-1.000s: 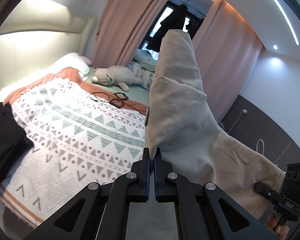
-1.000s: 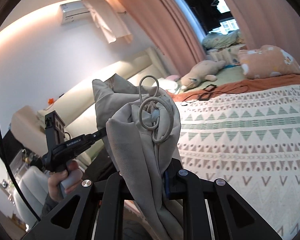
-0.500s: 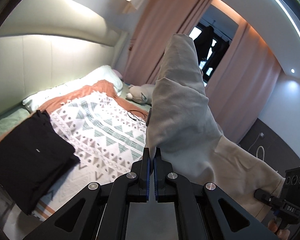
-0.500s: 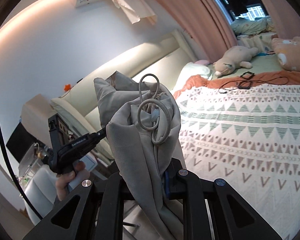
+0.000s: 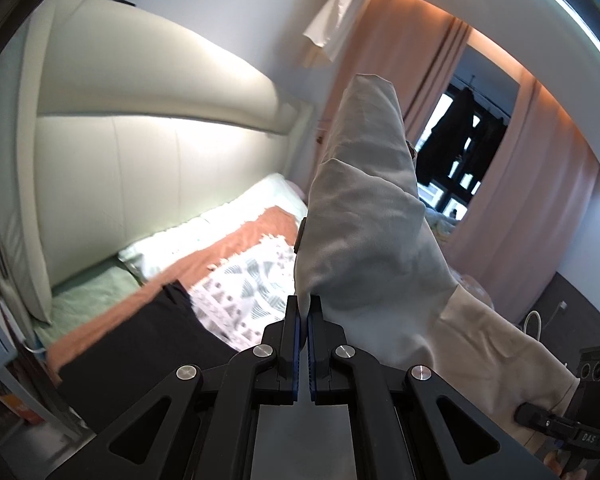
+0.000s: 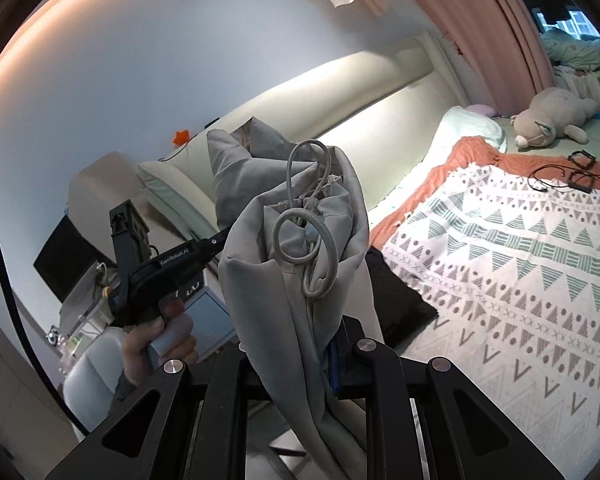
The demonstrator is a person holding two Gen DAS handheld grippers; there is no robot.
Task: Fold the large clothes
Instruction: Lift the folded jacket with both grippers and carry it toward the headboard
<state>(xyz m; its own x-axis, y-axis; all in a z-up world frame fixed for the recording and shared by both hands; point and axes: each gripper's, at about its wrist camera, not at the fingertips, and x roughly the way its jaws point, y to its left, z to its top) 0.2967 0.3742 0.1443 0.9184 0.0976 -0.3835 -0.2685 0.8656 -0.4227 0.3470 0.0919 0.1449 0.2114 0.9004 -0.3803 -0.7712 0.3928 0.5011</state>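
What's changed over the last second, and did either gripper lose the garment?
Both grippers swung left, toward the headboard; the black clothes now lie just below the left gripper, and the bed has slid right. Nothing was let go: left and right gripper stay clamped on the beige garment, held up off the bed.

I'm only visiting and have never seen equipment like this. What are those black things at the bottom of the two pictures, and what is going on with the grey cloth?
There is no robot here: a person holds a hand-operated grasping tool in each hand. Each tool carries a wide-angle camera looking along its two fingers, so each picture comes from one tool.

In the left tool's view, the left gripper is pinched shut on the edge of a grey garment. In the right tool's view, the right gripper clamps the same garment near its drawstring, and you can see the person's left hand holding the other tool.

Below lies a bed with a patterned blanket, a black garment and a plush toy.
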